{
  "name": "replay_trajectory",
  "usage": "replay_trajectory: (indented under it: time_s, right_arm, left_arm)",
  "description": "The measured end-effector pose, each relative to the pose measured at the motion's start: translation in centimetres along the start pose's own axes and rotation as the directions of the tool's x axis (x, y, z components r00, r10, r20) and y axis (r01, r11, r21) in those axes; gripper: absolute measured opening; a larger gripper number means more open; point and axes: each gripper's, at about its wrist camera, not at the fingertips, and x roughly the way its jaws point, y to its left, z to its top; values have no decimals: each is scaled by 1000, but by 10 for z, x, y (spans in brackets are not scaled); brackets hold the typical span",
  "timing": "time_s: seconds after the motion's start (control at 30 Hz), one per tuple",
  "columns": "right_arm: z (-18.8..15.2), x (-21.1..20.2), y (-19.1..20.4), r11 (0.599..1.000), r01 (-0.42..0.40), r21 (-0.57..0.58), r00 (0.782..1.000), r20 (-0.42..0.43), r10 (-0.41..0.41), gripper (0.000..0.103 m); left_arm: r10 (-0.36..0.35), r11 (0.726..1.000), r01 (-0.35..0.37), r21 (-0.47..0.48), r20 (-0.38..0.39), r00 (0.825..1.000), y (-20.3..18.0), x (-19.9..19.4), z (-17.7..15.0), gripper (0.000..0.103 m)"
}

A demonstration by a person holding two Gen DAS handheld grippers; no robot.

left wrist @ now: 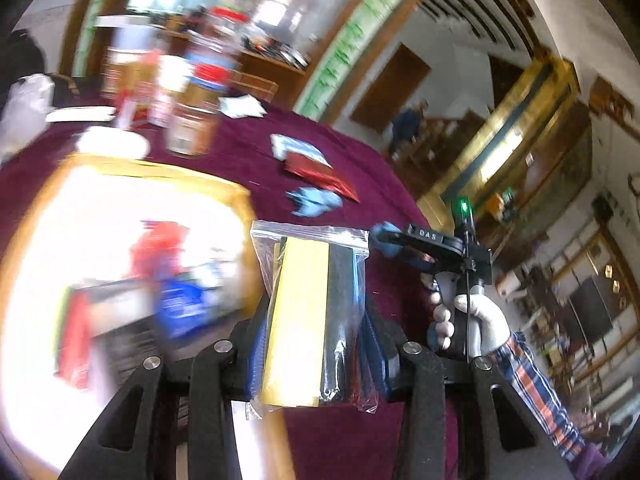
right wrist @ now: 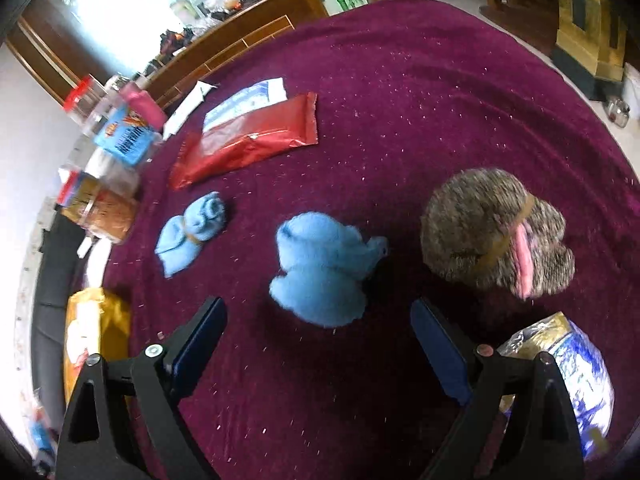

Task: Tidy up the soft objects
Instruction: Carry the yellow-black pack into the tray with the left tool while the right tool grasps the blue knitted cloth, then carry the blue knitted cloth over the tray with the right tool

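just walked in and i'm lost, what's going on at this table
A person is sorting soft things on a table with a dark red cloth, a gripper in each hand. The left gripper is clamped on a clear zip bag of yellow and black pieces, held above the table. The right gripper is open above a blue cloth bundle, not touching it.

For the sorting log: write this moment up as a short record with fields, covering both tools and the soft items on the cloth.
surface: maroon tablecloth
left tool: shut on a clear zip bag holding yellow and black flat pieces, lifted above the cloth
right tool: open, empty, above the cloth
nearest soft item: blue fuzzy bundle, lying just ahead of the open right tool
other soft items: smaller blue bundle tied with a band; brown furry bundle with a band and a pink part
also on cloth: red foil packet
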Motion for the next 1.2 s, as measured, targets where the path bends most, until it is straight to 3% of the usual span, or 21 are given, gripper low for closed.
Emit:
replay_trajectory:
  time_s: [0.07,0.1,0.17,0.33,0.6,0.8,1.07,1.17,1.2]
  right_arm:
    - [2,2,4,999,33,-34,999,3,-33,60]
    - [2,3,5,998,34,-43,999,-7,-35,24]
    - [1,0,5,999,22,-39,999,-23,-23,25]
    - [-1,-57,13,997,-7,-78,997,71,13,25]
    - [-9,-137,35,988,-49,-144,983,168,74,25]
    - [-37,-136,79,966,-133,-223,981,111,161,25]
    - [-80,-105,157,907,-227,-355,971,-13,238,25]
    - [-94,-94,176,886,-250,-390,967,-57,248,25]
    - [-100,-90,183,878,-256,-404,966,-73,248,25]
  left_arm:
    - [23,999,-22,-25,37,999,20,-29,-6,44]
    - [44,998,-42,-37,51,998,30,-41,-9,44]
    - [87,994,-81,-70,80,993,51,-64,-16,44]
    - [162,976,-145,-162,97,982,103,-98,-36,44]
    - [183,952,-150,-268,105,977,156,-113,-64,44]
    - [213,938,-183,-294,71,975,173,-109,-71,44]
    - [297,941,-288,-178,24,955,151,-97,-72,45]
    - [359,926,-356,-123,1,933,144,-91,-76,55]
    - [383,919,-382,-94,-9,924,141,-89,-76,64]
